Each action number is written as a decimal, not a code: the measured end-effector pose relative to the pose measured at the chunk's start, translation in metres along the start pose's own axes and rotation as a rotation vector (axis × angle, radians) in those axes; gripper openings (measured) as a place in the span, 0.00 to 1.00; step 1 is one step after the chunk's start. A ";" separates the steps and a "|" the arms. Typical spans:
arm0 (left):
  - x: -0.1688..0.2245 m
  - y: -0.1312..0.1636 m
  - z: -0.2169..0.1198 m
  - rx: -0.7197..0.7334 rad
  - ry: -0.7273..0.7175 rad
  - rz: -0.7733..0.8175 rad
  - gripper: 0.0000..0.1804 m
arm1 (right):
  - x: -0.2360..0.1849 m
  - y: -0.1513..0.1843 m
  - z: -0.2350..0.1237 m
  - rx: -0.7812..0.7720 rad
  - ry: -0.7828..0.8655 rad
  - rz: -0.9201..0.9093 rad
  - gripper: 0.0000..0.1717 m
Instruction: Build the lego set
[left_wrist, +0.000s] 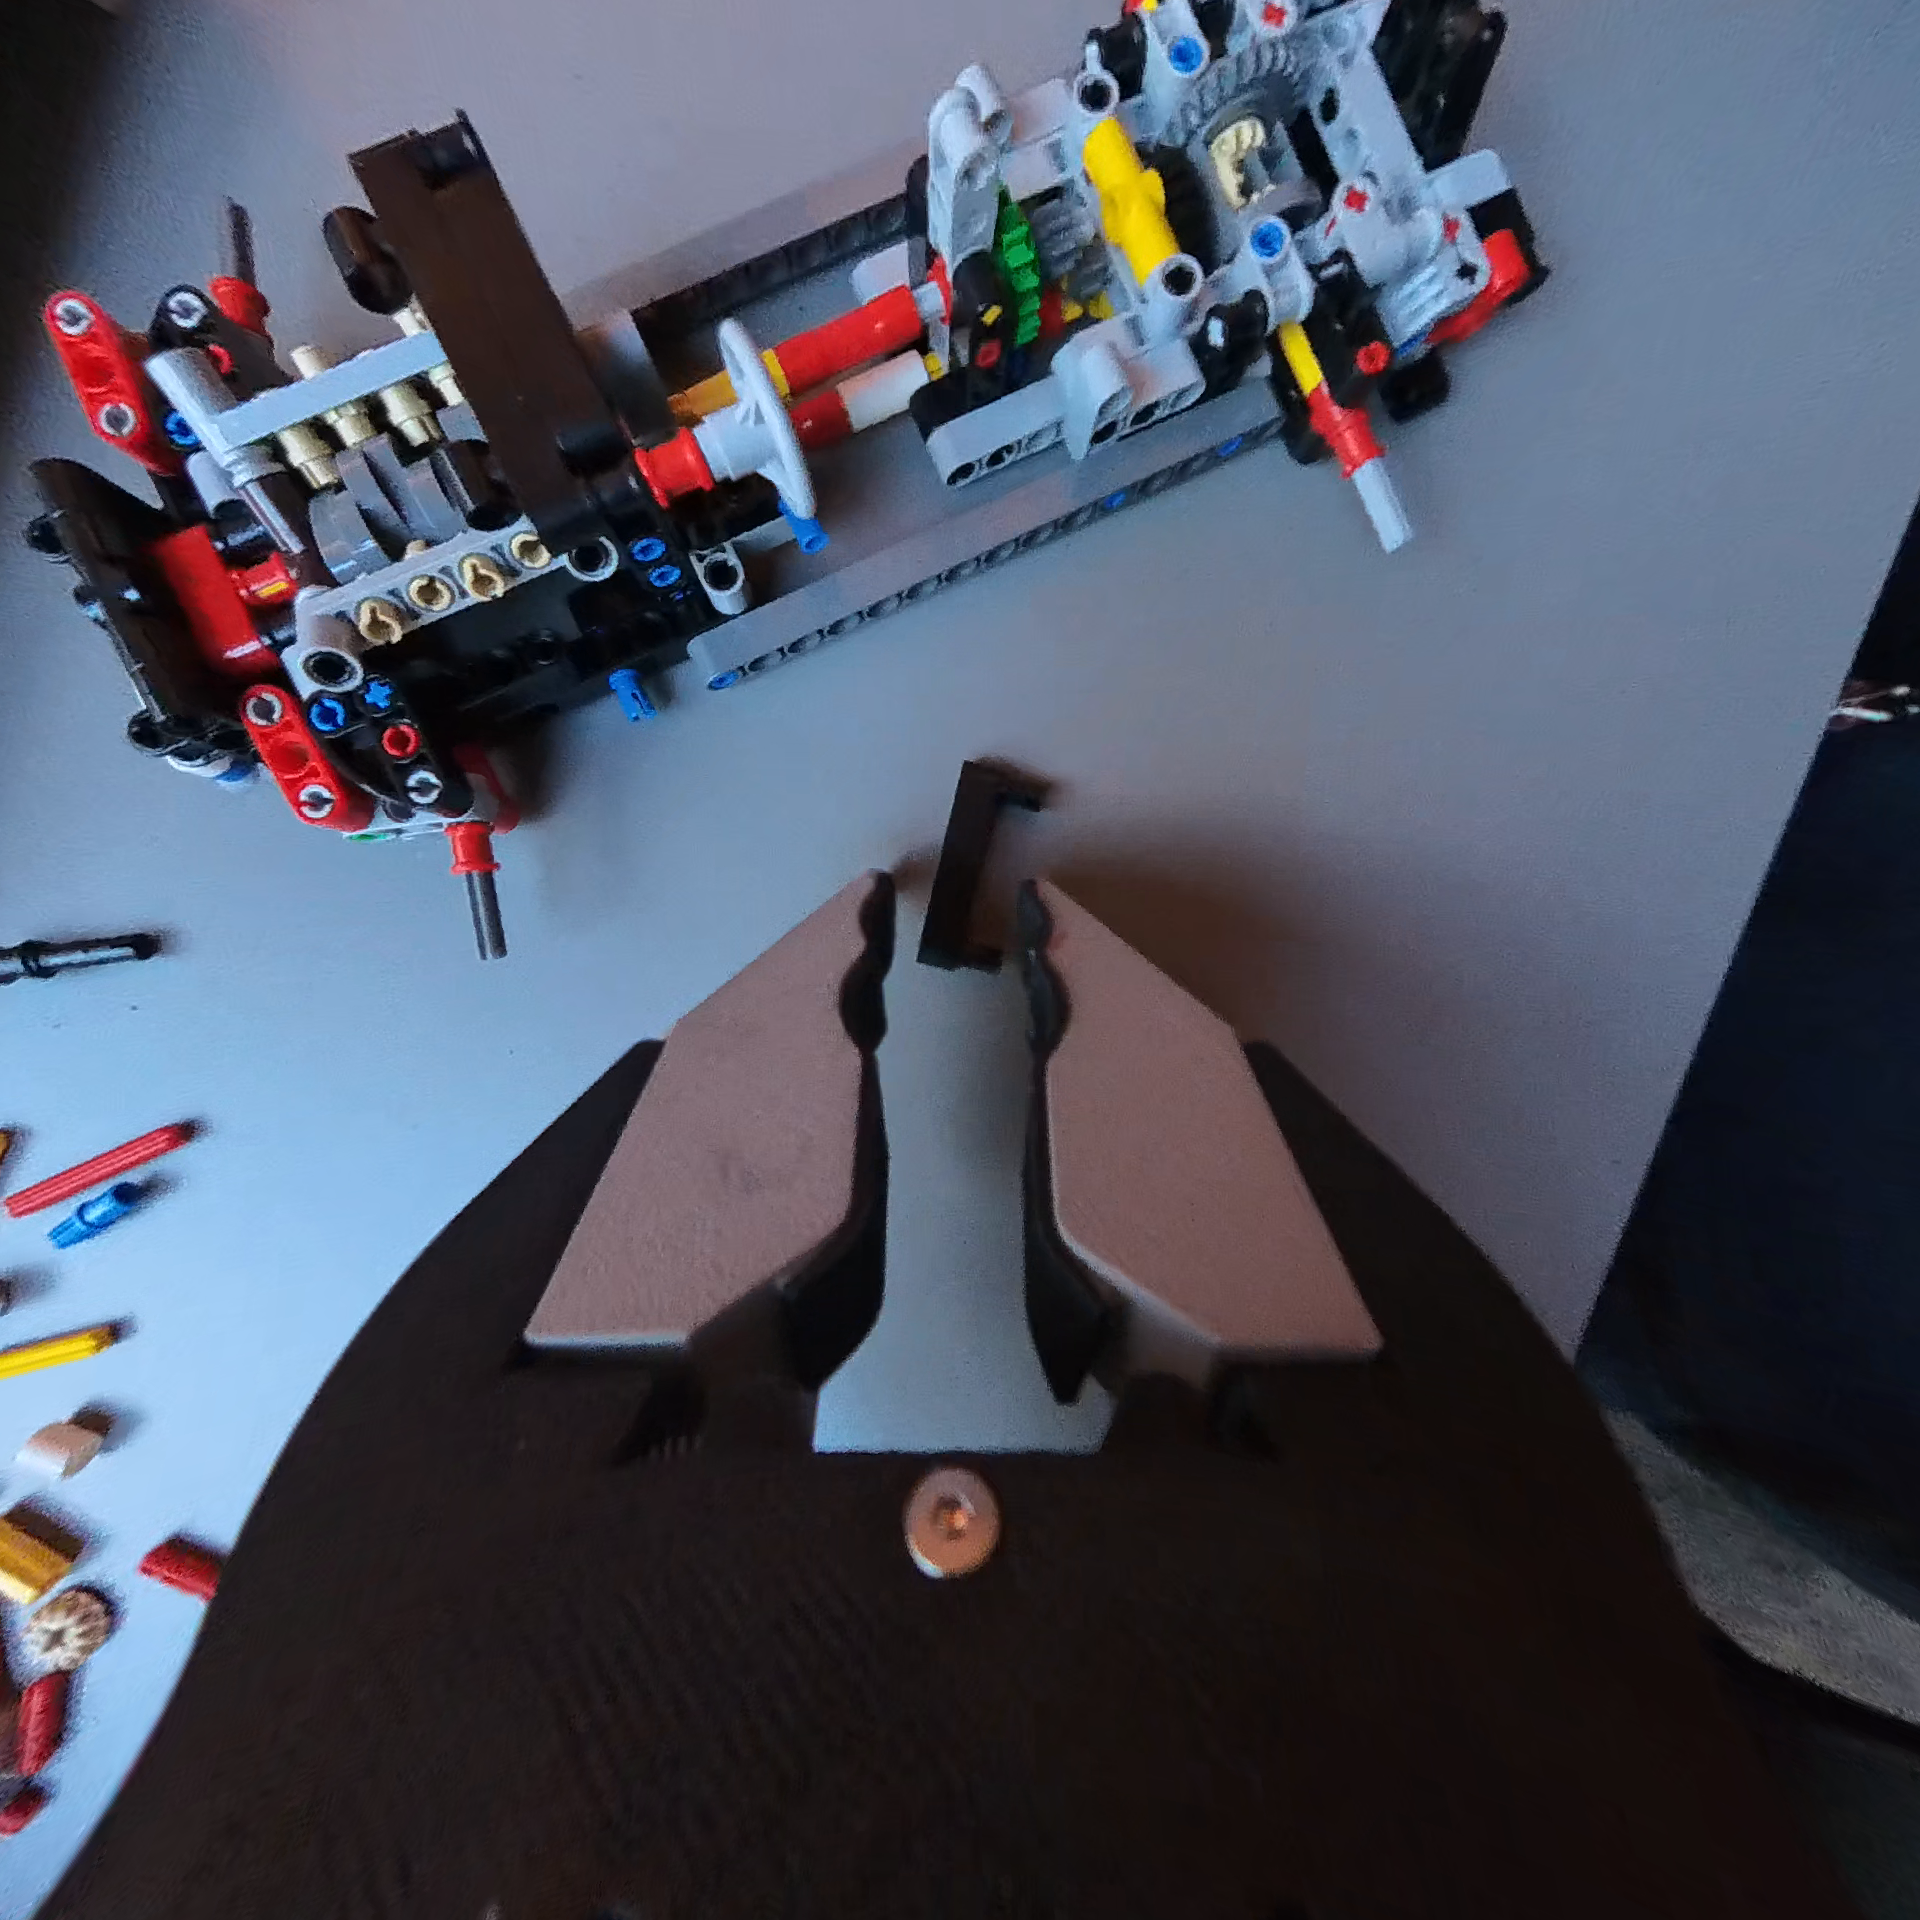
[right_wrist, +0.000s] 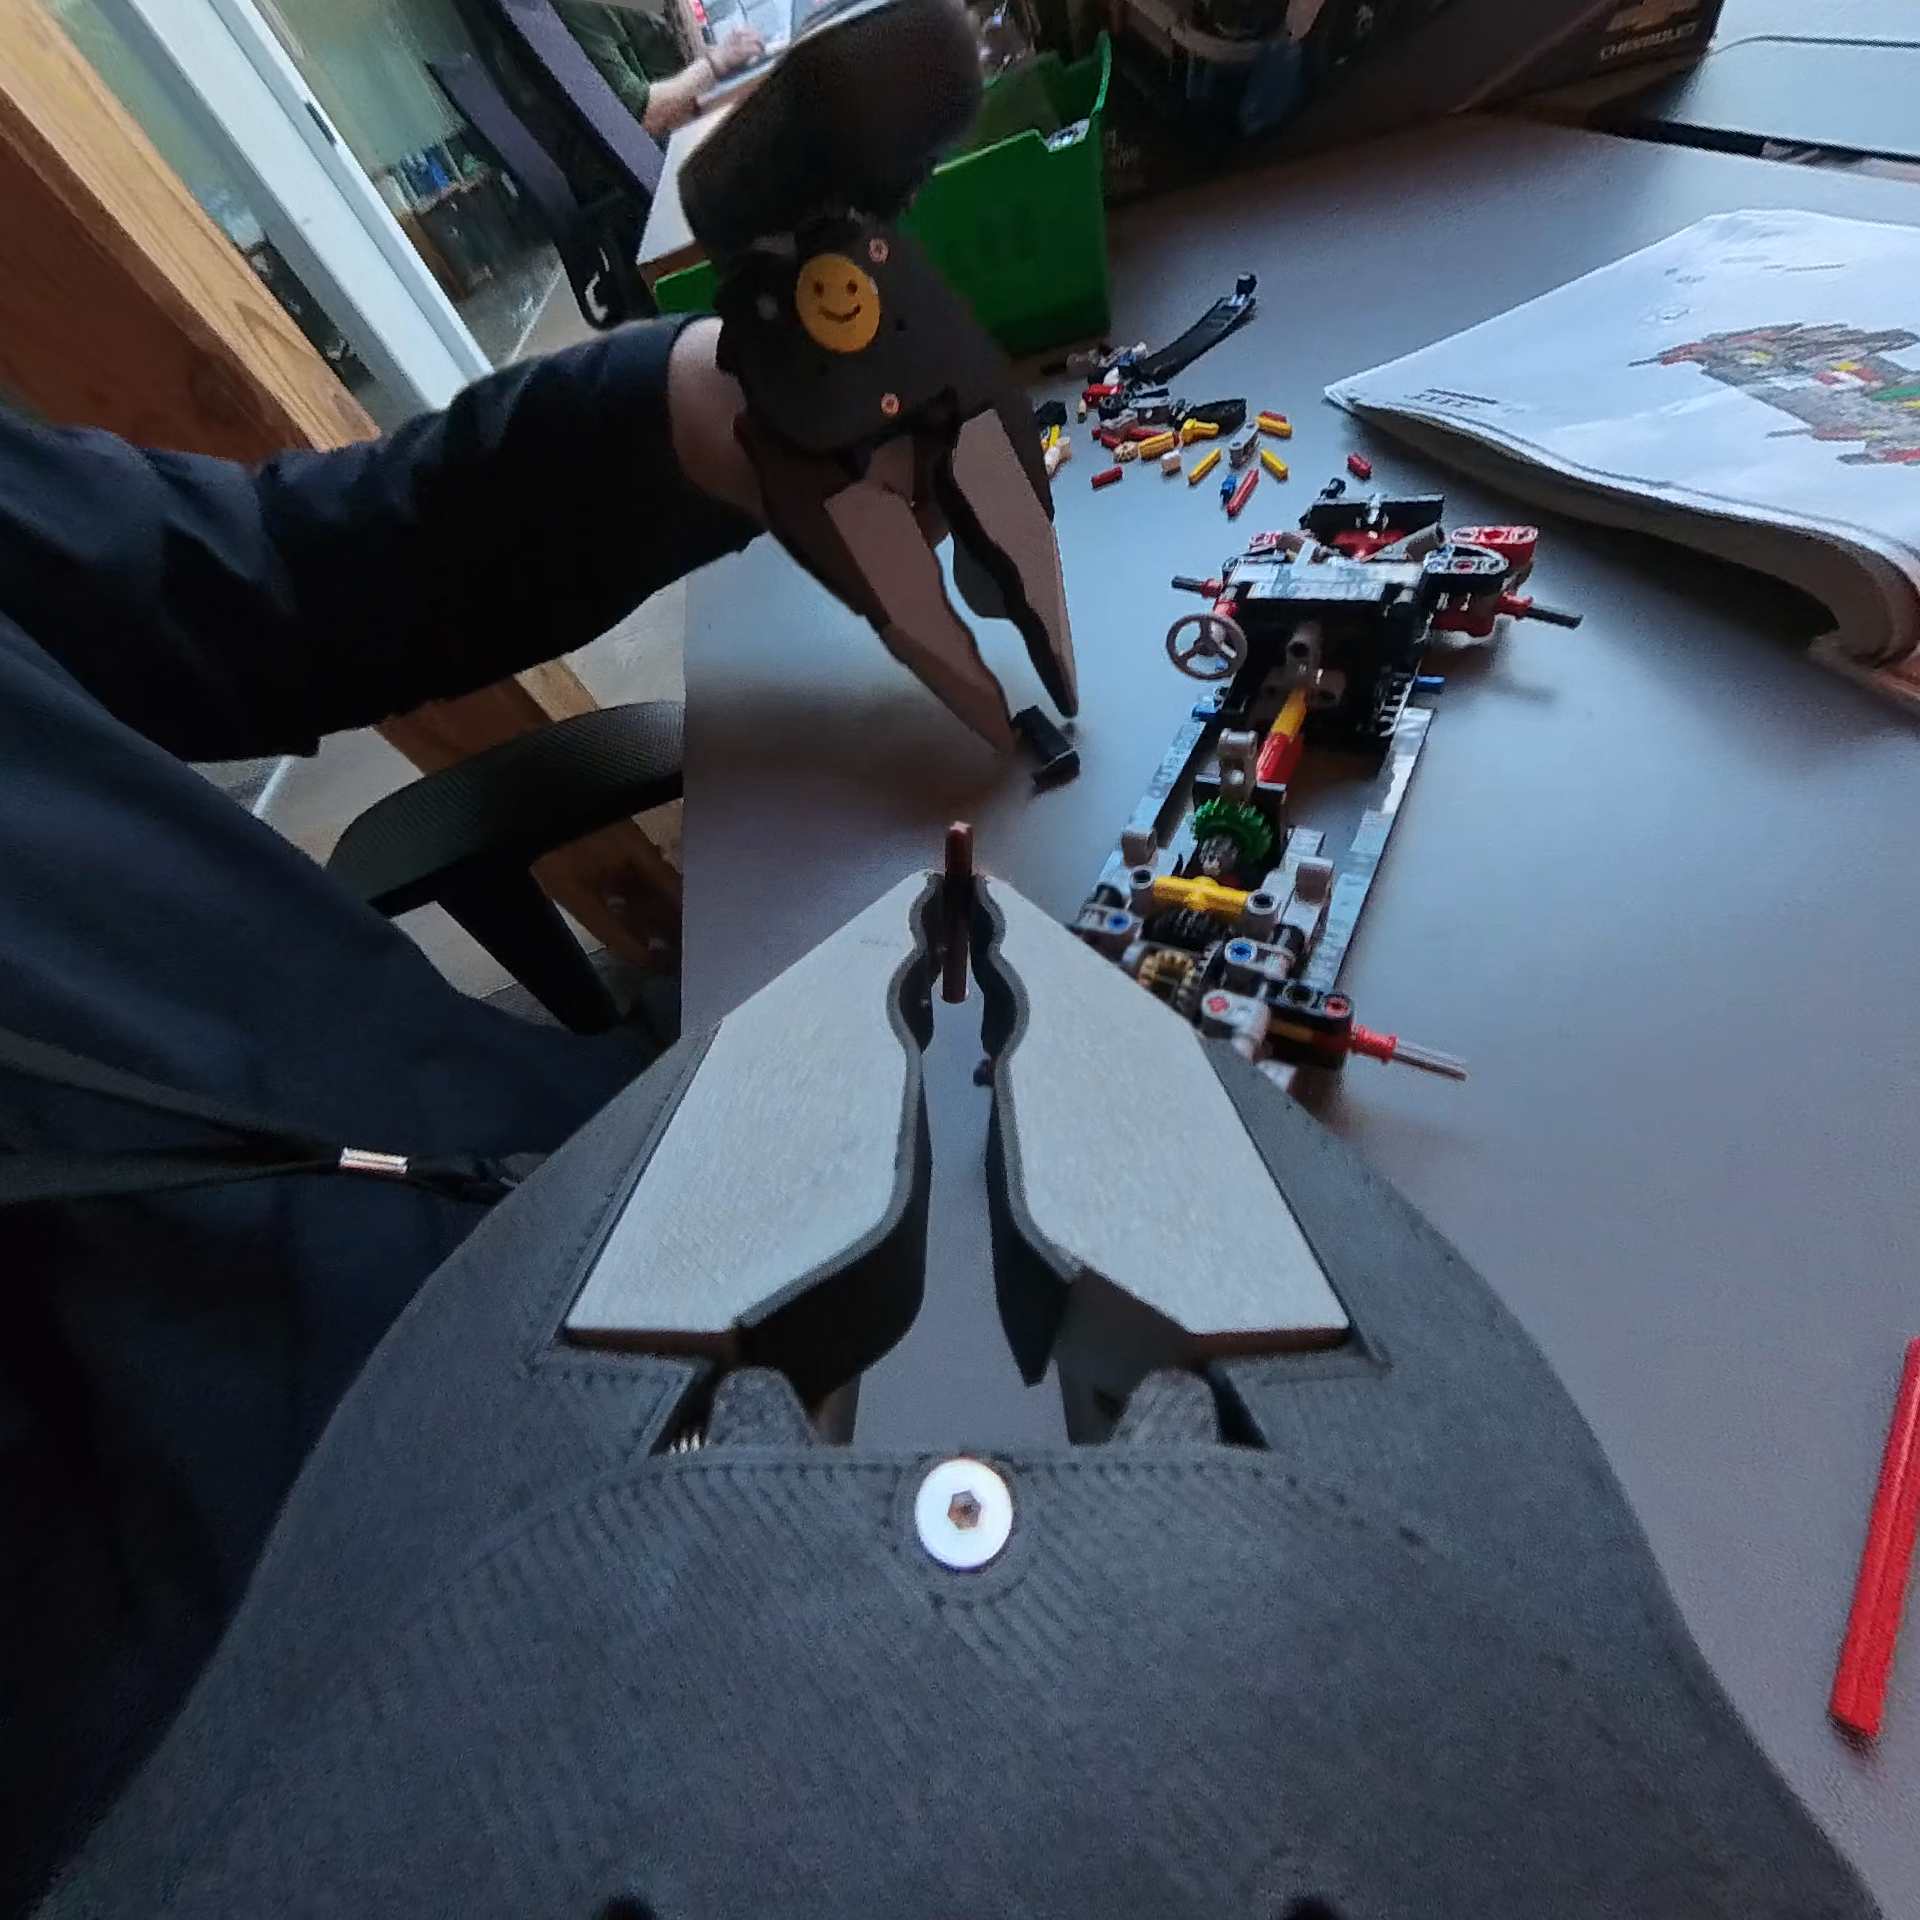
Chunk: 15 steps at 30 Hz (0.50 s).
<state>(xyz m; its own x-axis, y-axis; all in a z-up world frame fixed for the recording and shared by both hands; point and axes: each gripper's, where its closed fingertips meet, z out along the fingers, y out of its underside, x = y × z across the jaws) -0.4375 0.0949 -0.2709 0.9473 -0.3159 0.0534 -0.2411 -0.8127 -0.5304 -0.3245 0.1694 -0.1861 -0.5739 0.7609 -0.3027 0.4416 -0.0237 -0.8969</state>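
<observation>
Grey table (left_wrist: 1351, 675), carrying all items. Open instruction booklet (right_wrist: 1662, 395) at the far right of the right wrist view. Green bin (right_wrist: 1029, 239) at the table's far edge. Long brick-built chassis model (left_wrist: 790, 416), black, grey and red with yellow and green gear parts, lying flat; seen also in the right wrist view (right_wrist: 1278, 790). Left gripper (left_wrist: 956, 914), fingertips down at the table with jaws parted; a small black brick piece (left_wrist: 966, 883) stands between them with a gap visible at each pad, nothing clamped; the same piece lies on the table just beside the chassis's near side (right_wrist: 1049, 743). Right gripper (right_wrist: 958, 920), jaws closed on a short dark red axle (right_wrist: 956, 914), both pads pressed to it, axle upright and poking past the fingertips, held above the table near the chassis end. Scatter of loose small parts (right_wrist: 1174, 426), red, yellow, blue and tan, beyond the left gripper. Single long red axle (right_wrist: 1881, 1558) at the right edge.
</observation>
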 end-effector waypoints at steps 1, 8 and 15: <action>-0.001 0.002 0.001 -0.016 -0.012 0.020 0.09 | 0.000 0.004 -0.002 -0.008 -0.002 0.005 0.00; -0.016 -0.002 0.000 -0.001 -0.230 0.126 0.03 | 0.037 0.051 -0.050 -0.311 0.246 -0.020 0.00; -0.013 -0.043 -0.027 0.165 -0.379 0.169 0.03 | 0.070 0.073 -0.094 -0.587 0.426 0.062 0.01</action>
<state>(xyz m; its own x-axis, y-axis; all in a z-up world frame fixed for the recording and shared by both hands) -0.4450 0.1208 -0.2254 0.9154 -0.2104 -0.3431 -0.3911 -0.6668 -0.6344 -0.2677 0.2817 -0.2423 -0.2702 0.9588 -0.0880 0.8307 0.1859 -0.5248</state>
